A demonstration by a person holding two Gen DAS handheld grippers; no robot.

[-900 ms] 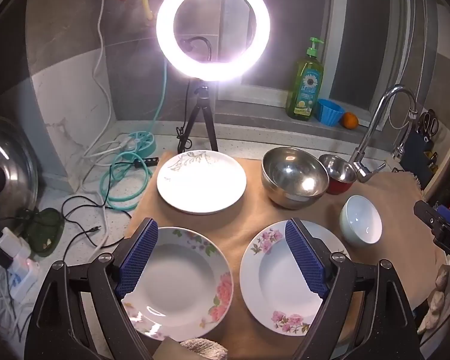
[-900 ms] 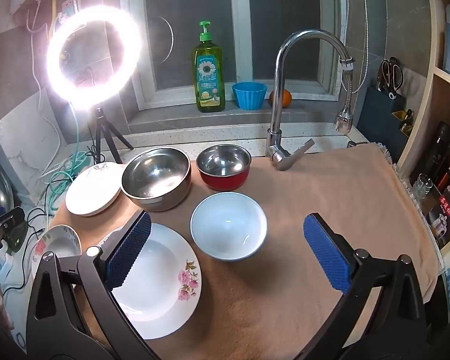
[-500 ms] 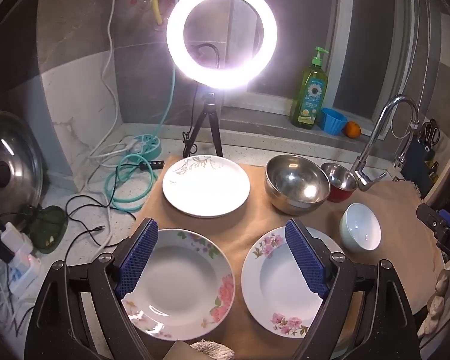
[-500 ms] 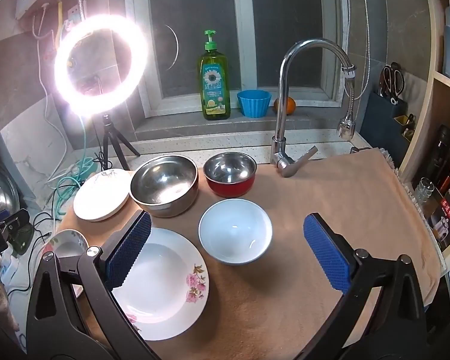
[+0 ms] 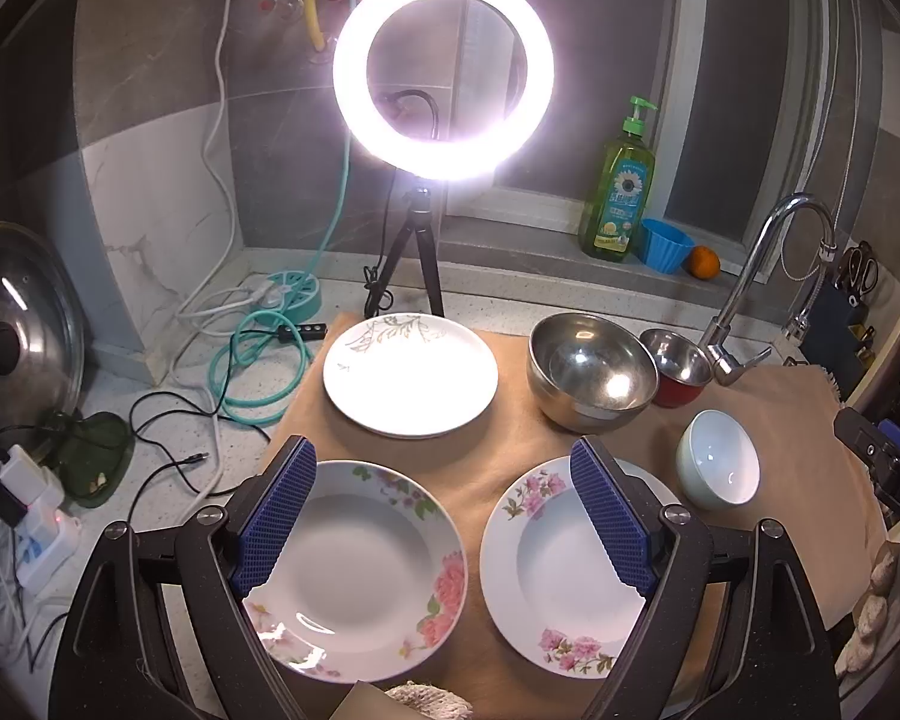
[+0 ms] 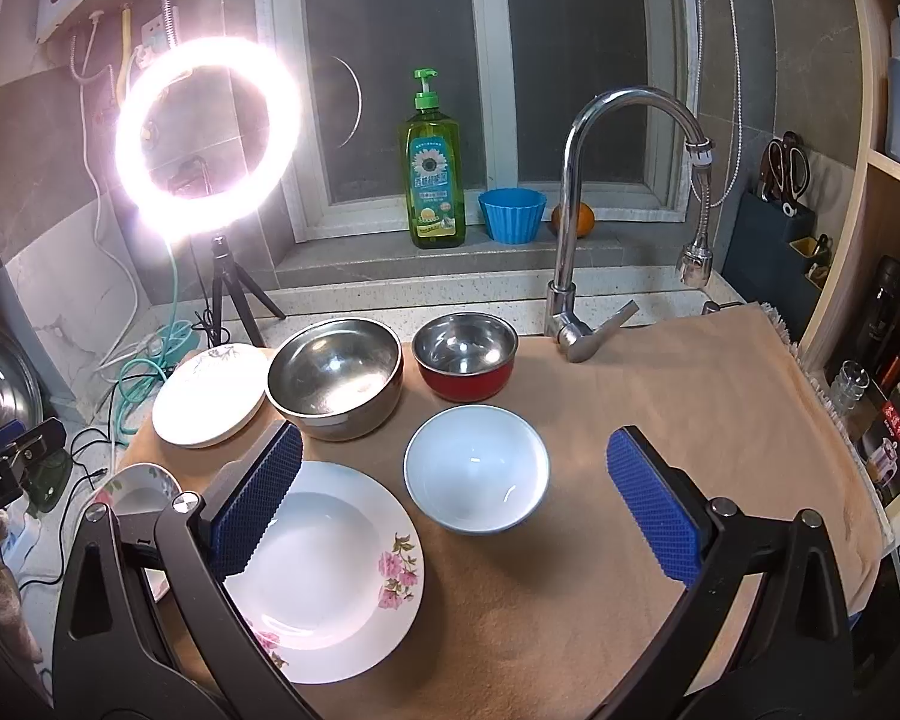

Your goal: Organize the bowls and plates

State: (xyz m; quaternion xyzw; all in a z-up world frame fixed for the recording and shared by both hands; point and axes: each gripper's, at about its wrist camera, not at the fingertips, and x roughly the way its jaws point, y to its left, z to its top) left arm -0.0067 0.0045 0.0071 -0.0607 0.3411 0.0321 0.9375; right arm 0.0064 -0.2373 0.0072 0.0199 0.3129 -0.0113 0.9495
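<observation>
1. My left gripper (image 5: 444, 516) is spread wide and empty, low in its frame. My right gripper (image 6: 450, 507) is the same, holding nothing.
2. The two floral deep plates are the widest pieces: one (image 5: 354, 570) at the lower left of the left view, the other (image 5: 564, 564) at the lower centre-right. They are glazed ceramic, so I judge them stiff, smooth, rather heavy and easy to chip. The raised rim is the only place to pinch.
3. The flat white plate (image 5: 411, 375) at the frame centre lies low on the cloth, so its thin edge looks hard to get under.
4. The big steel bowl (image 6: 336, 378), left of centre in the right view, is shiny and probably light and slippery. I would take its wall at the lip.
5. The white bowl (image 6: 477, 468), at the centre between my right fingers, is glazed and fragile.
6. The small red bowl (image 6: 465, 354) has a steel inside.
7. The tan cloth (image 6: 690, 396) on the worktop is soft and should cushion everything.
</observation>
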